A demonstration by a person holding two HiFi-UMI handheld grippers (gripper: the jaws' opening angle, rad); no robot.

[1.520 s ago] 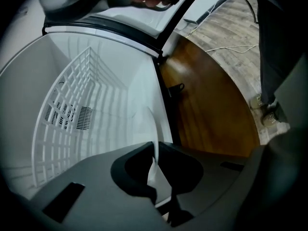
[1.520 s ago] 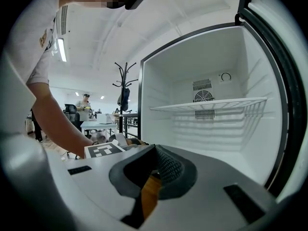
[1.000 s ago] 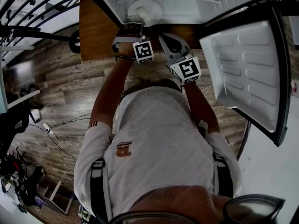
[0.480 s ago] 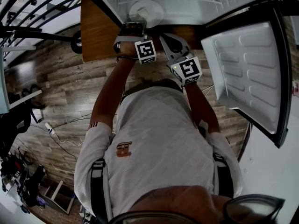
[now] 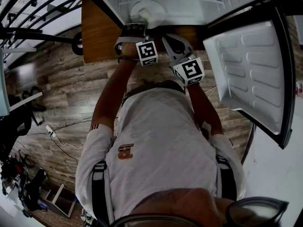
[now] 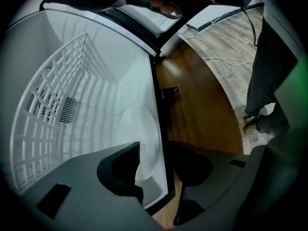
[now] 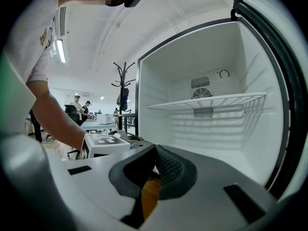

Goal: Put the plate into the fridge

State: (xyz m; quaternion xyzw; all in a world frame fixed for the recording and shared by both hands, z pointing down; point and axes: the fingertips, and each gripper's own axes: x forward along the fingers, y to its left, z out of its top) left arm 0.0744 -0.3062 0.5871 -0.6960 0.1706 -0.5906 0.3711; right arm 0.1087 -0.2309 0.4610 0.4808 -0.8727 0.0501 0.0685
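Observation:
The white plate (image 5: pixel 147 11) lies flat on the floor of the open fridge (image 5: pixel 189 4), near its left wall. My left gripper (image 5: pixel 140 22) points down at the plate's near rim. In the left gripper view its jaws have just been opening and now stand apart. The plate (image 6: pixel 147 138) lies just beyond the left gripper's (image 6: pixel 161 170) left jaw, and neither pad presses on it. My right gripper (image 5: pixel 170 41) hovers at the fridge's front edge to the right. Seen from its own camera, the right gripper (image 7: pixel 155 147) has its tips together and holds nothing.
The fridge door (image 5: pixel 251 74) stands swung open at the right. A wire shelf (image 7: pixel 207 101) spans the upper compartment. The fridge sits on a brown wooden board (image 5: pixel 97 32) over plank flooring. Cables (image 5: pixel 61 141) trail on the floor behind me, and people stand far off.
Both hands stay where they were and the plate lies in the same spot. No other shift shows in the head view.

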